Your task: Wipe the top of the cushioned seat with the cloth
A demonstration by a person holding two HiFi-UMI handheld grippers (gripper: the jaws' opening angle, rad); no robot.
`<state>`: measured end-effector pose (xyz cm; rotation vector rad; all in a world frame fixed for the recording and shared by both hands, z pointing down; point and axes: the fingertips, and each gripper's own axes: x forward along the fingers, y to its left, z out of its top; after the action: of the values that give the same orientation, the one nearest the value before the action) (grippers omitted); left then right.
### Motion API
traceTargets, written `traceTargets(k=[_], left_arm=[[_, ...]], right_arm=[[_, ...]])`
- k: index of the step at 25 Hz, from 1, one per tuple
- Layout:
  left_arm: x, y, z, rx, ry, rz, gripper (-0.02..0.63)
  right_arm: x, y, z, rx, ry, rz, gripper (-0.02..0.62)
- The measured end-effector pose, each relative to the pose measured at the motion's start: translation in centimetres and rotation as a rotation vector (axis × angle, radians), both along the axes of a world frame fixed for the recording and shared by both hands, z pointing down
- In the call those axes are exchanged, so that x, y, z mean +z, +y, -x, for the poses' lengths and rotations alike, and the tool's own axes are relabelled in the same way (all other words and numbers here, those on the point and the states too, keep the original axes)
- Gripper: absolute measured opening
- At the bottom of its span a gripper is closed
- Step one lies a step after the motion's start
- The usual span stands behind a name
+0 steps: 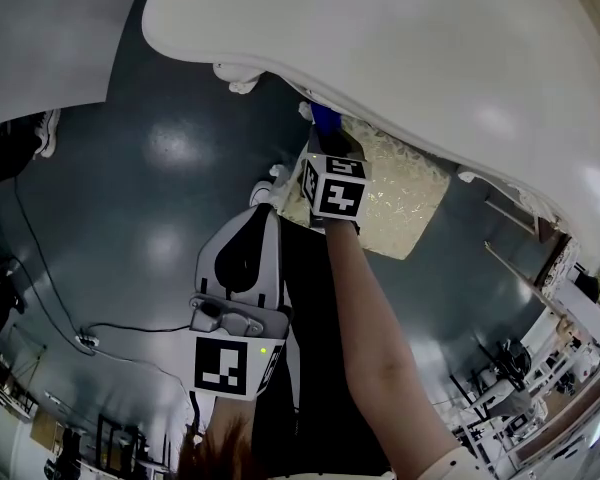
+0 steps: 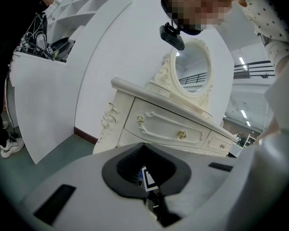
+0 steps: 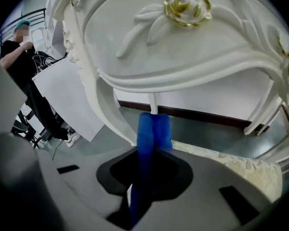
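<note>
Left claw [image 1: 260,208] [image 2: 145,178] sits lowest in the head view, over the floor [image 1: 150,178], well apart from the seat [image 1: 405,203]. Jaws pressed together, nothing between them. Its own view faces a cream dresser [image 2: 168,124] with a mirror [image 2: 195,76] on top.

Right claw [image 1: 332,144] reaches forward on an outstretched arm, jaws pinching the cloth [image 1: 325,119] [image 3: 151,129]. Cloth is blue and folded, and sticks out past the jaw tips. It hangs at the far edge of the seat [image 3: 241,165], under the dresser's [image 1: 430,48] overhanging top. Contact between cloth and cushion: cannot tell. Seat cover is cream, floral pattern.
</note>
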<state>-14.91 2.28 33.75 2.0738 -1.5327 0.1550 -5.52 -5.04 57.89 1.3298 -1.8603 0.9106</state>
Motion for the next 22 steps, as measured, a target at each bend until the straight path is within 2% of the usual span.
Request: traceTargets(k=[6, 12, 17, 22], left_arm=[[0.1, 0.3, -0.6, 0.004, -0.002, -0.002, -0.002], [-0.3, 0.3, -2.2, 0.026, -0.014, -0.01, -0.002], [0.0, -0.1, -6.1, 0.065, -0.001, -0.003, -0.002], [-0.3, 0.5, -9.1, 0.151, 0.023, -0.001, -0.002]], right_arm=[[-0.1, 0.0, -0.1, 0.008, -0.017, 0.004, 0.061], [-2.3, 0.5, -1.8, 0.087, -0.1, -0.045, 0.061], [-4.7, 2.3, -6.4, 0.14, -0.149, -0.087, 0.061], [-5.3, 6.2, -11.9, 0.224, -0.105, -0.08, 0.061]])
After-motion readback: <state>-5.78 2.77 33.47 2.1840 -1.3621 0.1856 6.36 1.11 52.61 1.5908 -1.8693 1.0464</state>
